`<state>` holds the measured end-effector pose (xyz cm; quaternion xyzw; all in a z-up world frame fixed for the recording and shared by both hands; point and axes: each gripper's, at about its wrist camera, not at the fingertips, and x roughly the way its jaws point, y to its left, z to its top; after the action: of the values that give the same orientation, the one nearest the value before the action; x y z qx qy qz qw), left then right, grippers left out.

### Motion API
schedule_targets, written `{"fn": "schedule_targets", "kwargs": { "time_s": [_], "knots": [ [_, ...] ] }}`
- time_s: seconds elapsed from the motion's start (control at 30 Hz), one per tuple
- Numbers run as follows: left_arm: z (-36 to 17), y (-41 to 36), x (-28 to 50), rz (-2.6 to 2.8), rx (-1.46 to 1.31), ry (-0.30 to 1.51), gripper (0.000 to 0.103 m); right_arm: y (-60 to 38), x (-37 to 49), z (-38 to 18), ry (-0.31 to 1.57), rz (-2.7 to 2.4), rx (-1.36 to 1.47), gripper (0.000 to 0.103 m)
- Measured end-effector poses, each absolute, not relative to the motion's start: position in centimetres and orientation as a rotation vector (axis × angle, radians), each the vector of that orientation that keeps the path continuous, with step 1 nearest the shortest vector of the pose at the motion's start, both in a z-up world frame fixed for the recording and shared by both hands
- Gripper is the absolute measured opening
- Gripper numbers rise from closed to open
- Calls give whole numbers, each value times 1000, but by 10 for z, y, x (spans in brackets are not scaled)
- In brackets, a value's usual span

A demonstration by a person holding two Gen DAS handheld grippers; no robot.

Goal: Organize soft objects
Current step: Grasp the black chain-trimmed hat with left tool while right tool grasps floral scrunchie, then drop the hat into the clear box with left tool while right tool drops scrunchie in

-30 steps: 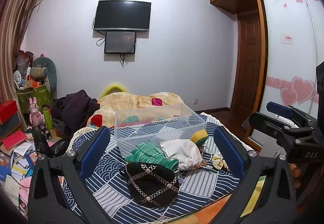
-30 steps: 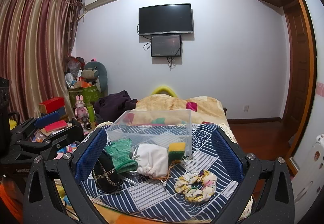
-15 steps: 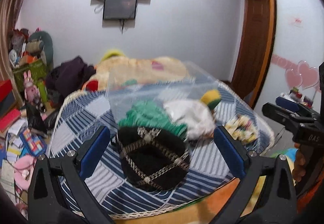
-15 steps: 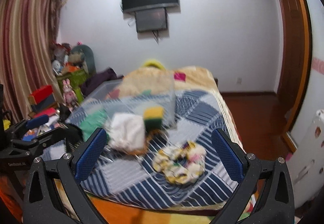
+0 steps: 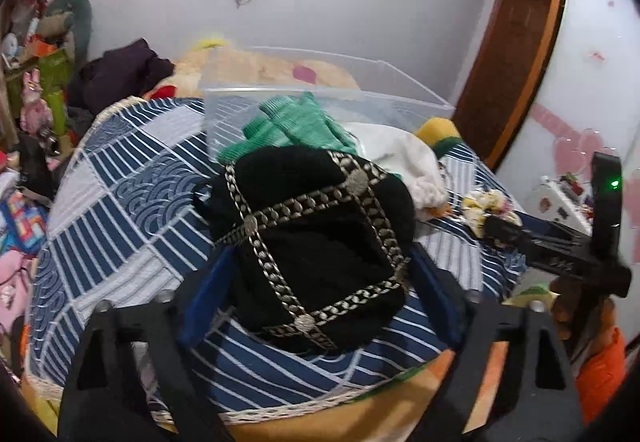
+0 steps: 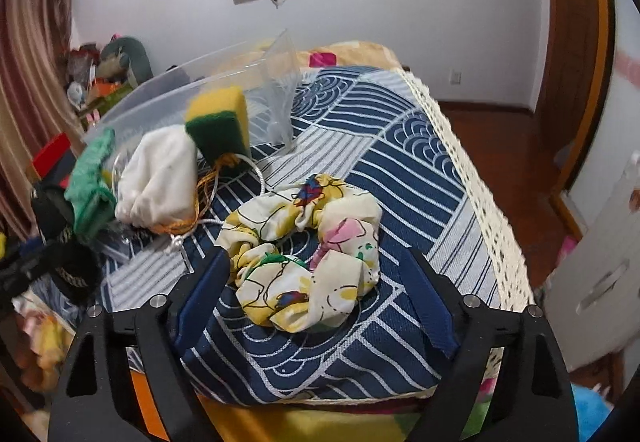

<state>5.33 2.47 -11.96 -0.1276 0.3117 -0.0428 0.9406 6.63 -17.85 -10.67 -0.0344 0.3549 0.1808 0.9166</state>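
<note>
Scrunchie and black hat lie on the blue bedspread, each framed by spread jaws: right gripper around the first, left gripper around the second. Grasping looks imminent; closing comes next. Beyond, white pouch, green gloves and sponge crowd the clear bin, probably the destination.

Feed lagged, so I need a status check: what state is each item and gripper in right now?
Left gripper: open, straddling the black hat.
Right gripper: open, straddling the scrunchie.
Clear bin: lidless, empty as far as visible.
White pouch: drawstring pulled shut.
Sponge: leaning on bin.
Green gloves: lying against bin.
</note>
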Motion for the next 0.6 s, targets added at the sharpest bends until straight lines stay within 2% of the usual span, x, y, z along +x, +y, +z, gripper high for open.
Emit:
{"fn": "schedule_targets", "kwargs": {
  "time_s": [0.03, 0.07, 0.13, 0.23, 0.37, 0.6],
  "knots": [
    [-120, 25, 52, -92, -262, 633, 76, -174, 64, -106, 729, 377, -91, 64],
    [-120, 24, 50, -99, -264, 630, 70, -172, 63, -106, 726, 379, -101, 60],
    [-118, 24, 47, -111, -265, 622, 60, -170, 60, -106, 719, 389, -115, 44],
    [-113, 19, 45, -116, -246, 622, 46, -168, 63, -105, 719, 409, -101, 29],
    [-105, 16, 36, -113, -202, 609, 38, -169, 61, -100, 697, 412, -83, 22],
    [-87, 21, 18, -106, -170, 554, 38, -170, 59, -82, 628, 412, -74, 19]
  ]
}}
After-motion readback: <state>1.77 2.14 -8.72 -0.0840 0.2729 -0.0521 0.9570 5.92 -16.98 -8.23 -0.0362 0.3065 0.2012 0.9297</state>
